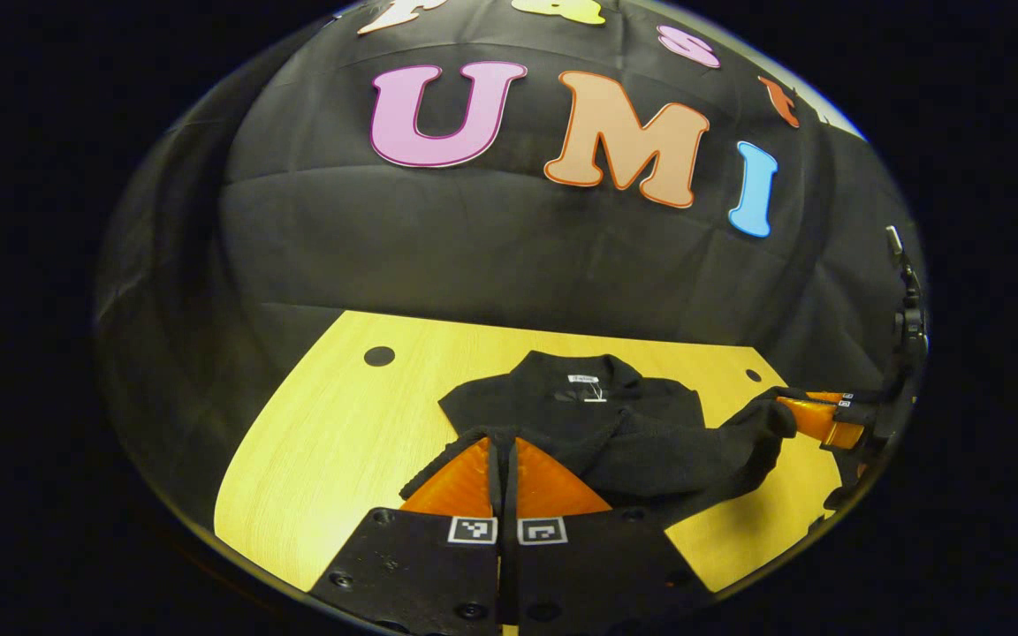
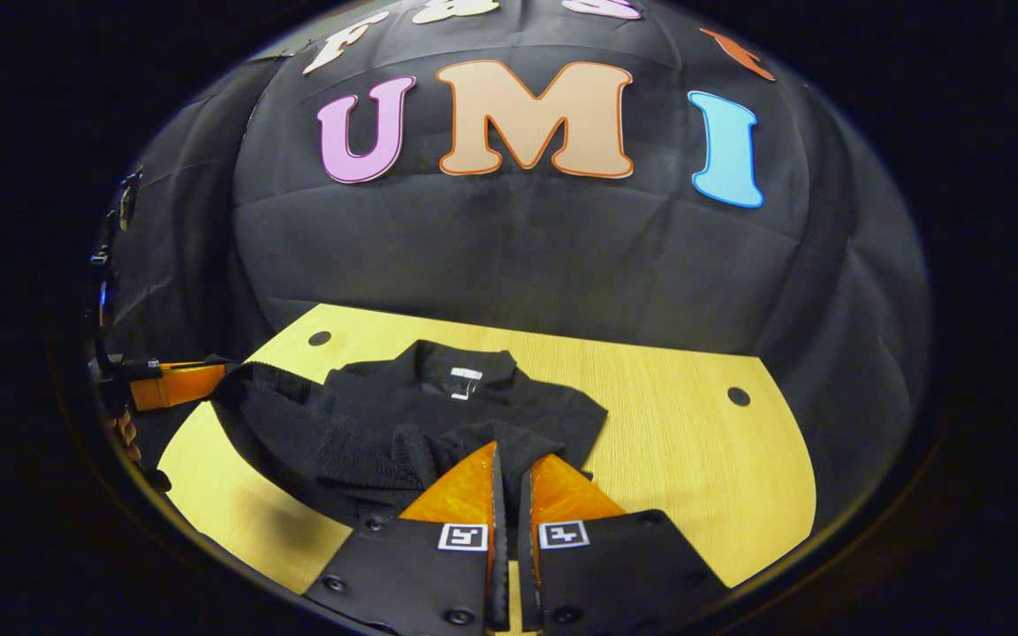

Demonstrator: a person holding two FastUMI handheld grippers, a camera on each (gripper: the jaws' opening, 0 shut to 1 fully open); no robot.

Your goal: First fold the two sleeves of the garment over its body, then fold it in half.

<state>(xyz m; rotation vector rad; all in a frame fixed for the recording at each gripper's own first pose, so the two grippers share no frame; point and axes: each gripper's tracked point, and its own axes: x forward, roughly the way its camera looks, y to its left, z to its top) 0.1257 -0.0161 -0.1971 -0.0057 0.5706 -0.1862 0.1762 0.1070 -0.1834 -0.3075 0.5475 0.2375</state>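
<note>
In the left gripper view, we are pinching the near hem of the black garment (image 1: 597, 424) in our left gripper (image 1: 504, 446), its fingers clamped together on the cloth, judging this the half-fold. At three o'clock the right gripper (image 1: 796, 413) is gripping the other corner.

In the right gripper view, that gripper (image 2: 509, 455) is clamped on fabric too. The garment is lying mid-worktop (image 2: 677, 424), black cloth wall behind.
</note>
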